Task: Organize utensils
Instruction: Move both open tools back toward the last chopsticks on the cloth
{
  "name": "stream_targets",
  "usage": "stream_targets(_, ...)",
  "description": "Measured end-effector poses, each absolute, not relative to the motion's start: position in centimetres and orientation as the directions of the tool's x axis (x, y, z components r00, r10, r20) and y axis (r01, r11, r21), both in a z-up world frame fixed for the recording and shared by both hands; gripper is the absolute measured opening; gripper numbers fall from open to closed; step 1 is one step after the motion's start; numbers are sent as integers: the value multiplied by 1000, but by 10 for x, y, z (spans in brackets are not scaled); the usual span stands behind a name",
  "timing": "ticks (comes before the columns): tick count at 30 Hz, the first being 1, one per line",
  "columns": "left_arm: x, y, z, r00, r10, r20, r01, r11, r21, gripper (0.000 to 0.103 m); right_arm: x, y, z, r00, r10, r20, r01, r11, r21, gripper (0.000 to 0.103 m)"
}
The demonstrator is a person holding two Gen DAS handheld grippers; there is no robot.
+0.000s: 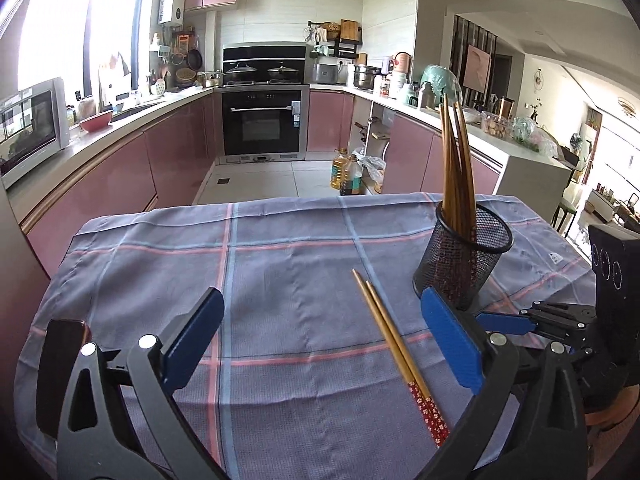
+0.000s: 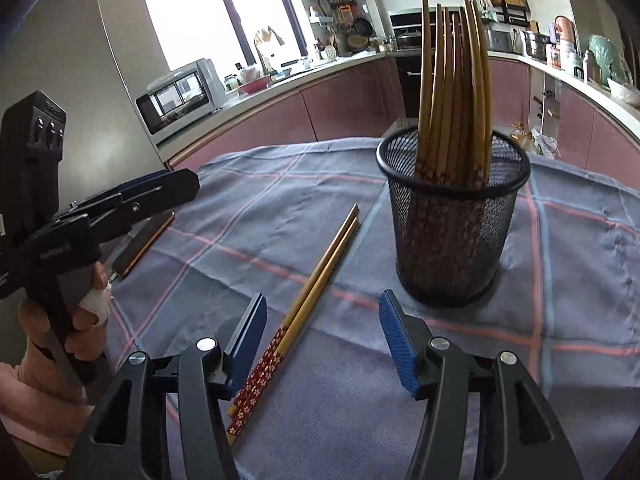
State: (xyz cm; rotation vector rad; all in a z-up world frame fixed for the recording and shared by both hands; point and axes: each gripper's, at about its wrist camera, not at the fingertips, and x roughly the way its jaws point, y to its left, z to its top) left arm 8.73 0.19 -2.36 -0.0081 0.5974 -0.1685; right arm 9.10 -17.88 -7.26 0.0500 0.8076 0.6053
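Both grippers (image 1: 320, 336) (image 2: 324, 336) are hanging open, holding nothing. The loose chopstick pair (image 2: 316, 280) is lying mid-cloth beside the mesh cup (image 2: 452, 240); pinch the patterned ends together.

chopstick bundle (image 2: 452, 92) bases veiled by mesh holder (image 2: 452, 240)

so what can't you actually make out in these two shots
- How many chopsticks stand in the mesh cup: both views, they overlap and the mesh veils their lower ends.
- Handle ends of the loose chopstick pair: right wrist view, they run under the right gripper; in the left wrist view the left gripper covers them.
- The dark flat object by the cloth's edge: partly behind the left gripper, too little shows to name it.
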Motion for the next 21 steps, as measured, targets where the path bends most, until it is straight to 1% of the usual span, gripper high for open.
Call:
stream_targets(7,79,9,-40,796,-140,-589,127,990,-64,97,88,-162,-88,521,479,-706,-476,850,226,56)
stream_targets(11,76,9,-46,787,-138,-601,130,990,-57,97,85,-158,-92,530,447,-720,-466,863,194,56)
stream_targets(15,75,9,-48,781,-147,-607,138,989,-61,97,82,-158,-94,535,414,-736,-455,876,162,54)
stream_targets(21,76,7,-54,768,-153,-622,148,987,-60,97,81,-156,-94,536,395,-746,-453,880,140,53)
